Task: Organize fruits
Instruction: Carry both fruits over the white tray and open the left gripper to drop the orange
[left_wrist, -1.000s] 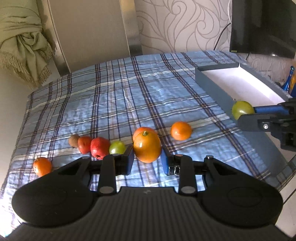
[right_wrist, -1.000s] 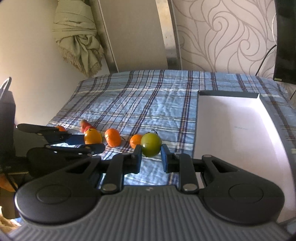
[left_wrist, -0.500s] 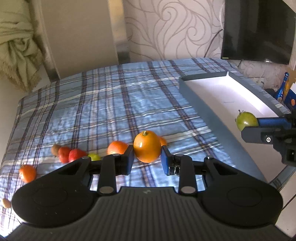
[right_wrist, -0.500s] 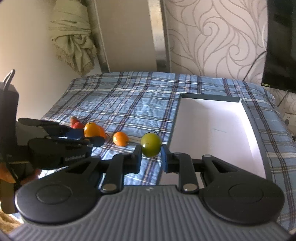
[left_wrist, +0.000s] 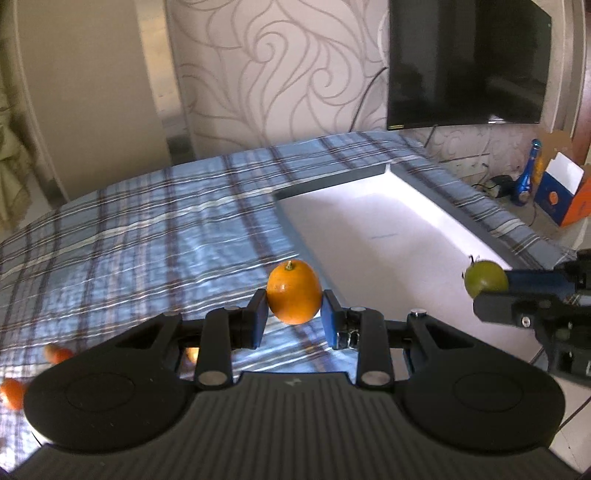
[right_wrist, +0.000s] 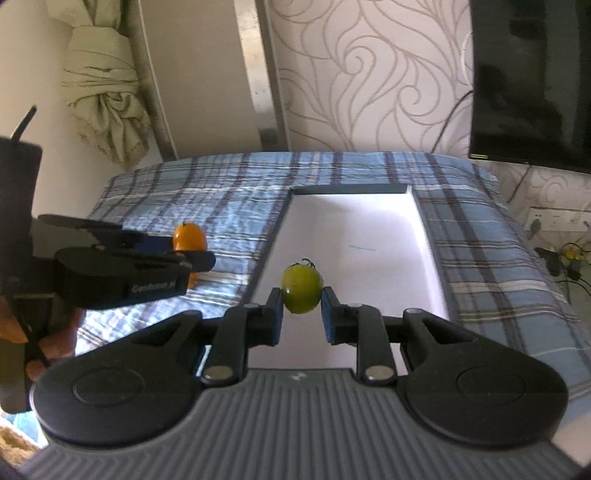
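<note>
Two fruits are in the air at once. The orange fruit (left_wrist: 294, 296) is pinched between the pads of the left claw (left_wrist: 294, 319), held over the plaid cloth just short of the near-left edge of the tray (left_wrist: 291, 218). The green fruit (right_wrist: 301, 290) is pinched in the right claw (right_wrist: 301, 314), already above the tray's white floor near its front.

This looks like the carrying step, with both fruits headed for the tray. Next, the left claw likely needs to cross the grey wall, and each claw should lower close to the floor before spreading, so the round fruits do not roll. A few orange fruits (left_wrist: 13, 393) lie blurred on the cloth (left_wrist: 147, 236) at far left, awaiting collection.
</note>
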